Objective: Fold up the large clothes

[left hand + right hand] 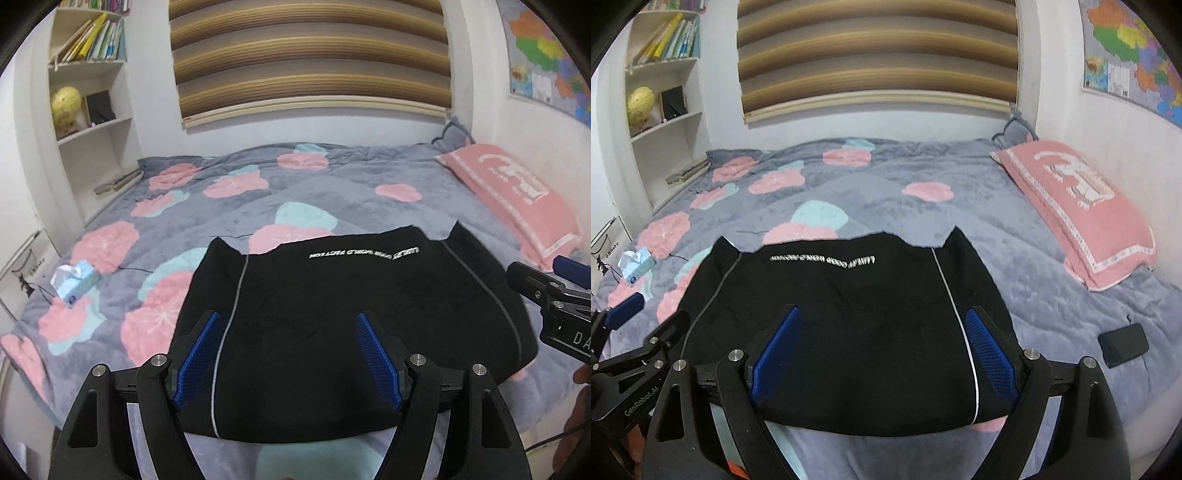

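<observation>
A black garment [332, 302] with grey side stripes and white lettering lies folded flat on the bed, near its front edge. It also shows in the right wrist view [849, 317]. My left gripper [286, 321] is open and empty, hovering over the garment's near left part. My right gripper [884, 317] is open and empty over its near right part. The right gripper shows at the right edge of the left wrist view [554, 295]. The left gripper shows at the lower left of the right wrist view [635, 350].
The bed has a grey quilt with pink and teal patches [332, 192]. A pink pillow [1078, 206] lies at the right. A tissue pack [75, 280] lies at the left. A black device [1123, 345] lies at the right. A bookshelf [88, 92] stands at the left wall.
</observation>
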The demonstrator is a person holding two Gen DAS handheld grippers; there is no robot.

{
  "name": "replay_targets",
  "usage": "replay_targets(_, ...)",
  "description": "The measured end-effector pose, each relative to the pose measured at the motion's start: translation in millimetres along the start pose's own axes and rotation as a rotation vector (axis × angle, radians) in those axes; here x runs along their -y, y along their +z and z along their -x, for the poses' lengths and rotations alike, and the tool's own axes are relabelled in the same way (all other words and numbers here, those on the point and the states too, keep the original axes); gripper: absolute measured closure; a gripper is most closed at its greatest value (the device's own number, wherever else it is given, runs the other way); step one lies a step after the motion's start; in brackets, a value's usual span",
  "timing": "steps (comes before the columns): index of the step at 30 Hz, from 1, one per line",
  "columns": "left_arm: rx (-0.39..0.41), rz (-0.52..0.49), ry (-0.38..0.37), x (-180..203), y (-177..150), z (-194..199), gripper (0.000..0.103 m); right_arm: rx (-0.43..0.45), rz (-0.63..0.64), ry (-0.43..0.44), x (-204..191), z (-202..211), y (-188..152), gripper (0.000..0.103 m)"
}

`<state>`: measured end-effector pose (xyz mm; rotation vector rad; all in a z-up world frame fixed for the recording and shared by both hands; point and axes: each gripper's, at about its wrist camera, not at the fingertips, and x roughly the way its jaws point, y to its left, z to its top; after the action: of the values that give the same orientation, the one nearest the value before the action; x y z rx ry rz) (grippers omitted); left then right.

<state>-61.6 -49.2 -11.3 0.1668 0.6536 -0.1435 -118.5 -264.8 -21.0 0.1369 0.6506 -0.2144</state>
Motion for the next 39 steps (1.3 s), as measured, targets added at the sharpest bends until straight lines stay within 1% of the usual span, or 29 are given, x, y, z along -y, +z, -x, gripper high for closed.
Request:
replay_targets(5,-0.019,-0.008,0.043,3,-2,-7,0.026,-0.044,-0.01,0.003,3,-14,-8,0.012)
replay_targets(13,-0.028,-0.012,0.041,7,-2,-8,0.026,-0.058,0.003,0.015,3,-18,-8,0.012)
replay_targets(19,-0.031,-0.002,0.037,8,-1,-8,0.026,-0.068,-0.001,0.004,7,-21,-9,0.012)
replay_targets(32,-0.015,0.001,0.043,9,0,-2,0.026,-0.078,0.002,0.007,3,-20,-11,0.012)
replay_targets(39,-0.013,0.008,0.044,7,0,-1,0.026,-0.097,-0.01,0.014,3,-23,-14,0.012)
